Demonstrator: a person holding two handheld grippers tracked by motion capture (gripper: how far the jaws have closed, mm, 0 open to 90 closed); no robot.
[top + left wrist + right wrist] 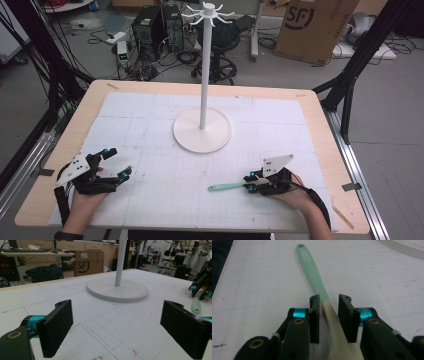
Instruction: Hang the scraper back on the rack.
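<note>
Cardboard box, PC towers, office chair

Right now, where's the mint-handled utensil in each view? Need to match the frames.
High view: mint-handled utensil lies lower centre-right on the mat, handle pointing left from the right gripper.
Left gripper view: its handle end shows at the far right edge, below the other gripper.
Right gripper view: centre, running from top middle down between the jaws, which sit close on either side.
Shared landmark: the white stand's round base.

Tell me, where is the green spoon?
In the high view the spoon lies on the mat's near right part, in front of the stand, its pale end between the right hand-held gripper jaws.
</note>
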